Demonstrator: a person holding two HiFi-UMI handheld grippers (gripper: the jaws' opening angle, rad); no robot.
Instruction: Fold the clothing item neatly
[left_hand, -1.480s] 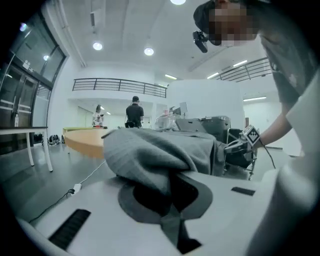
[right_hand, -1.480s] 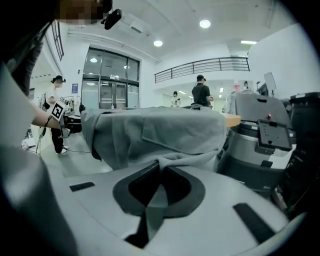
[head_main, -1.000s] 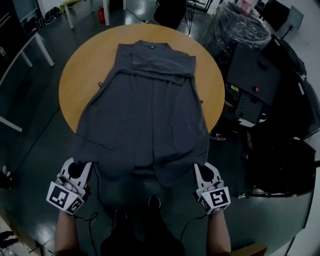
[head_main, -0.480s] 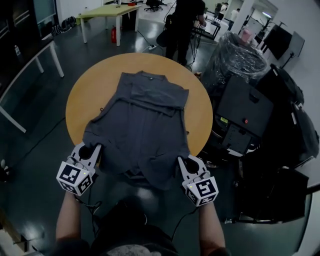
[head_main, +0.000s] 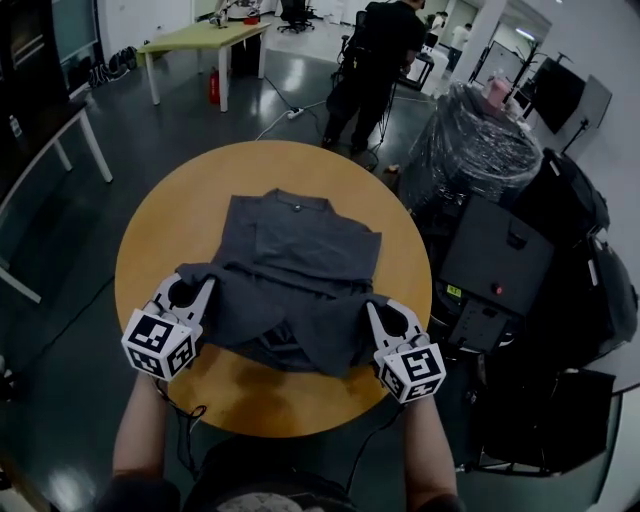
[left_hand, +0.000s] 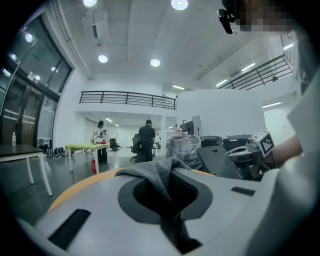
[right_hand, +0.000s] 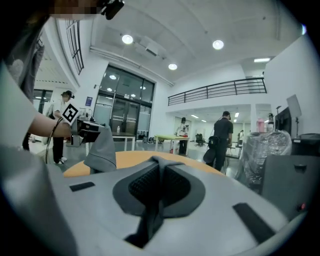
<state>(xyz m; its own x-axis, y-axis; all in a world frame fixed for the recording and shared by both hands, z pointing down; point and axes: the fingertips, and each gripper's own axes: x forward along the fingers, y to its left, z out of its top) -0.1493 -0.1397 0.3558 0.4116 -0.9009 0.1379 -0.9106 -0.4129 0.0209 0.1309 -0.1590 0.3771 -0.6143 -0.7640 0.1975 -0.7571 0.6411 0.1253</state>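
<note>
Head view, round table: wooden top, bare along its near rim and at both sides, with only the clothing on it.
Dark grey garment: lay across the middle of the table with the collar end away from the person. Its upper part was flat, and a layer seemed to be doubled across the chest.
Lower edge: was raised off the table at both corners. It sagged in a loose bunch between the grippers over the near part of the garment and was not laid down.
Left gripper: its jaws were clamped on the left corner of the lower edge. In the left gripper view a strip of pinched cloth ran between them and spilled over the top.
Right gripper: its jaws were likewise closed on the right corner, and the right gripper view showed a thin grey fold caught between the pads.
Done, as I judged it: both bottom corners were secured and the bottom-to-top fold was under way, roughly at its midpoint.
Left, as I judged it: bring the edge up to the collar end, lay it down square, let go, and smooth the bunched middle. A further fold might still be needed for a neat result.
</note>
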